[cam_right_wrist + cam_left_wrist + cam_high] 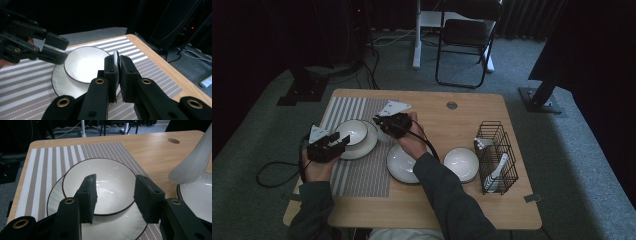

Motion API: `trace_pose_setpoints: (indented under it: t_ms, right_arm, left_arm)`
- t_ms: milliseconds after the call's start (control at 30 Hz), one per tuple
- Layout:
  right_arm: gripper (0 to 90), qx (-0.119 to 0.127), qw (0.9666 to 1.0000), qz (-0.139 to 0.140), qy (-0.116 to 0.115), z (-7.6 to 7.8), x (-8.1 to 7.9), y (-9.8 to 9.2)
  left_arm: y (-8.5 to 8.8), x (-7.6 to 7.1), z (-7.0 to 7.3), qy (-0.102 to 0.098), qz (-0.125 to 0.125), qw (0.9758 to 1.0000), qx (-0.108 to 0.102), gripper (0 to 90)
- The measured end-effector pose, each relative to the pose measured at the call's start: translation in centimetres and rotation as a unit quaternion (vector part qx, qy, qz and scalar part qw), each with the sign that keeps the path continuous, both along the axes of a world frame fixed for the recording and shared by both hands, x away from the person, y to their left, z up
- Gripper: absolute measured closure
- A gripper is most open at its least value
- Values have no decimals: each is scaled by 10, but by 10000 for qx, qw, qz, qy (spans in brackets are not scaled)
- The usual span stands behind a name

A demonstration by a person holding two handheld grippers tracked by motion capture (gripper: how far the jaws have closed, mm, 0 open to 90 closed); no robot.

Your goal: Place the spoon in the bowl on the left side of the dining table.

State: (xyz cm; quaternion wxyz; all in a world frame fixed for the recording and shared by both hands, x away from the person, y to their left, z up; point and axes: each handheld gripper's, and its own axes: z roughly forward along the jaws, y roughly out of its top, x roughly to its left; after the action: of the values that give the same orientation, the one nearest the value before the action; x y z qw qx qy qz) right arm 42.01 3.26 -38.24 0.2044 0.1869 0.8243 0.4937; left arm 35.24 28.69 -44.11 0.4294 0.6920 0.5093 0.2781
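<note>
In the high view, a striped mat (357,150) lies on the left part of the wooden table (452,200). A white bowl (353,132) sits on a plate (362,146) on the mat. The left gripper (343,141) is at the bowl's near left edge. The right gripper (379,121) is just beside the bowl, on its right. A second plate (399,165) lies to the right of the mat, partly under the person's right arm. Another bowl (461,164) sits farther right, next to a black wire basket (497,156).

In the left gripper view, the two black jaws are spread wide. The near rim of the bowl (105,186) lies between them, and the pads do not press on it. The bowl sits on the plate (57,200) on the mat (45,165). A white spoon (193,163) hangs at the right, above the second plate (197,197).

In the right gripper view, the jaws are pressed together on the thin white handle of the spoon (116,61). The bowl (85,63) is just behind it, and the left gripper (61,50) is at the bowl's left edge.
</note>
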Motion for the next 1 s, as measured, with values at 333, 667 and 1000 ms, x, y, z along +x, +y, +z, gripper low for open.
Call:
trace_pose_setpoints:
  t_ms: [333, 667, 1000]
  right_arm:
    - [850, -27, 9999, 121, -58, 4, 6, 22]
    - [850, -140, 9996, 231, -91, 9, 12, 54]
    - [850, -127, 9997, 192, -66, 7, 18, 75]
  left_arm:
    - [0, 0, 0, 10, -19, 10000, 1, 538]
    - [2, -1, 0, -3, -1, 10000, -15, 538]
    - [3, -1, -1, 7, 8, 10000, -34, 538]
